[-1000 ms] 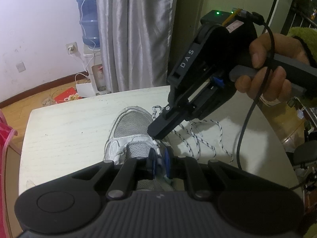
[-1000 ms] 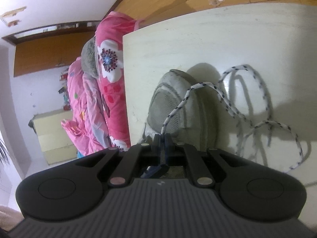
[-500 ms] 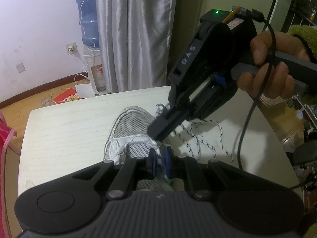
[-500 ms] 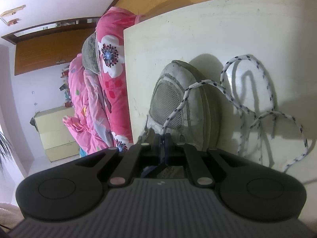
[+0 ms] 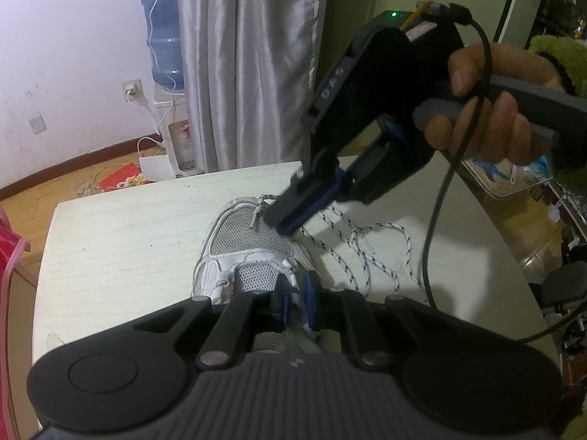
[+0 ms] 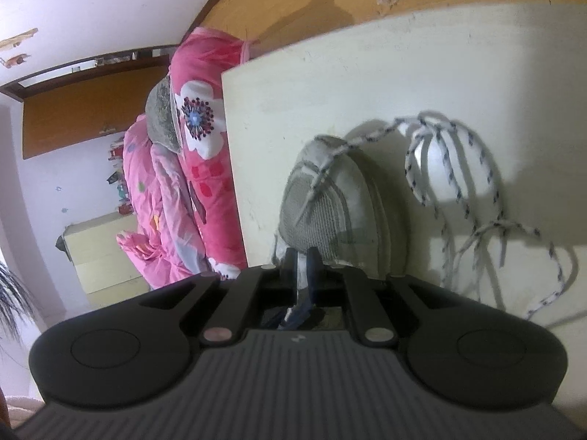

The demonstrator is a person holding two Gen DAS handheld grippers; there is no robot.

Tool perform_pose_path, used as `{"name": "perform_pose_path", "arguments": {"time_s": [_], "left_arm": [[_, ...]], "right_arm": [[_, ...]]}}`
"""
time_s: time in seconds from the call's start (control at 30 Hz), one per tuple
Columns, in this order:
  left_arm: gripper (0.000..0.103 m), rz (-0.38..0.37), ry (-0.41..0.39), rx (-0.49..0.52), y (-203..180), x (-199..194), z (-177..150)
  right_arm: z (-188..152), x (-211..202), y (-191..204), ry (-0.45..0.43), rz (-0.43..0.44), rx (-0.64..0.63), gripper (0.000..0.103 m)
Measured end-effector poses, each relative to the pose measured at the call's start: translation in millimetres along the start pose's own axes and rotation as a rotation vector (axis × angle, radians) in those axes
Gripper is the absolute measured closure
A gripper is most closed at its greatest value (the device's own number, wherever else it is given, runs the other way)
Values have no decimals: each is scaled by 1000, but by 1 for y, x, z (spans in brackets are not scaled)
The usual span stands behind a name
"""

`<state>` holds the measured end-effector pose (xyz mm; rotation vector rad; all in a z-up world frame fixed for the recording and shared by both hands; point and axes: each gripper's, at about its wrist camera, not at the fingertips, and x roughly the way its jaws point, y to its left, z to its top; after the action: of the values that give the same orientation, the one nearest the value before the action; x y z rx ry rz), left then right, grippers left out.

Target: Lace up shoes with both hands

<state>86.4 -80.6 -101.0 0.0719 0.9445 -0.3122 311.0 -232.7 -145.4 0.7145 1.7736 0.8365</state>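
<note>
A grey mesh and white shoe [image 5: 242,234] lies on the pale table [image 5: 121,242], toe pointing away from my left gripper. My left gripper [image 5: 295,295] is shut on a white eyelet piece at the shoe's lacing edge. A white lace with dark specks [image 5: 361,253] lies in loops to the right of the shoe. Its free end [image 5: 256,214] drapes over the toe. My right gripper [image 5: 284,225] hovers over the toe. In the right wrist view this gripper [image 6: 302,262] stands slightly open above the shoe [image 6: 330,212], and the lace [image 6: 455,168] runs clear of its fingers.
A person's hand [image 5: 488,110] holds the right gripper, whose black cable [image 5: 436,220] hangs over the lace loops. A grey curtain [image 5: 249,66] and a water bottle [image 5: 163,36] stand beyond the table. Pink floral bedding [image 6: 190,168] lies past the table's left edge.
My right gripper has let go of the lace and risen from the eyelets towards the toe. The lace end has dropped across the toe. The left gripper has kept its hold.
</note>
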Motion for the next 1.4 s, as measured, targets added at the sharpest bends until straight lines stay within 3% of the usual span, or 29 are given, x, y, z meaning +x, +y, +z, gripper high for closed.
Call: {"name": "perform_pose_path", "arguments": {"time_s": [0.2, 0.3, 0.57, 0.63, 0.87, 0.97, 1.2, 1.4], "left_arm": [[93, 2, 1, -7, -1, 0, 0], [93, 3, 2, -8, -1, 0, 0], [93, 6, -3, -9, -2, -1, -1], [92, 7, -5, -11, -1, -1, -2], [92, 13, -12, -11, -1, -3, -2], [92, 11, -15, -11, -2, -4, -3], [92, 8, -19, -11, -1, -3, -4], [92, 8, -17, -9, -1, -2, -4]], "right_arm": [[10, -14, 10, -97, -14, -15, 94], [16, -10, 5, -98, -7, 43, 84], [23, 8, -1, -82, -57, 180, 83], [23, 10, 0, -84, -72, 212, 84], [23, 16, 0, -89, -144, 287, 102], [20, 15, 2, -97, -154, 278, 101], [8, 4, -2, -134, -89, 228, 100], [0, -2, -3, -90, -40, 203, 100]]}}
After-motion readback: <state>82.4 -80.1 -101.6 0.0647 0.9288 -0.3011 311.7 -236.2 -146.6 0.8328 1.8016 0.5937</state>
